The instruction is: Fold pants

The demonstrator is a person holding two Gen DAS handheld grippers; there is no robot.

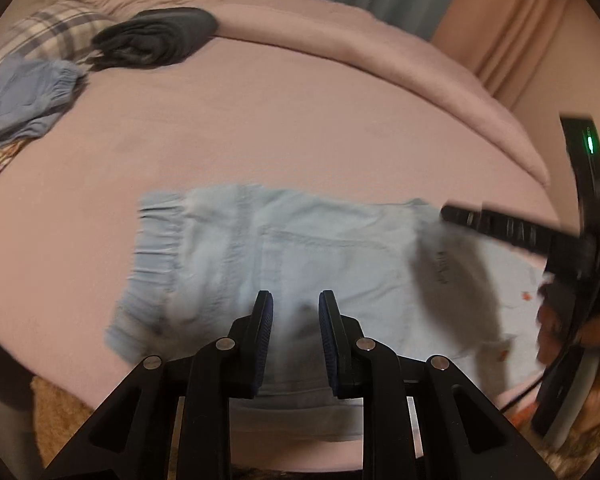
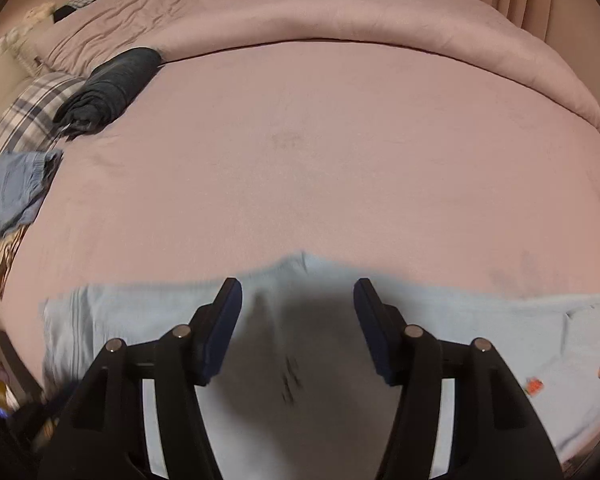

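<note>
1. Two folds look done already: light blue pants lie folded on the bed, near edge.
2. Left hand-held gripper hovers over them, slightly parted, gripping nothing.
3. Right hand-held gripper hangs wide open, released. Next is probably one more fold.
4. Other folded clothes sit far left, not blocking.

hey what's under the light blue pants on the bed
The light blue pants lie flat on the pink bedsheet, which shows all around them. Whatever sits directly beneath the fabric is covered, so only the sheet can be confirmed.

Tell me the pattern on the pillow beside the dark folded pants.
Plaid, grey and white checks; clearest in the right wrist view.
</note>
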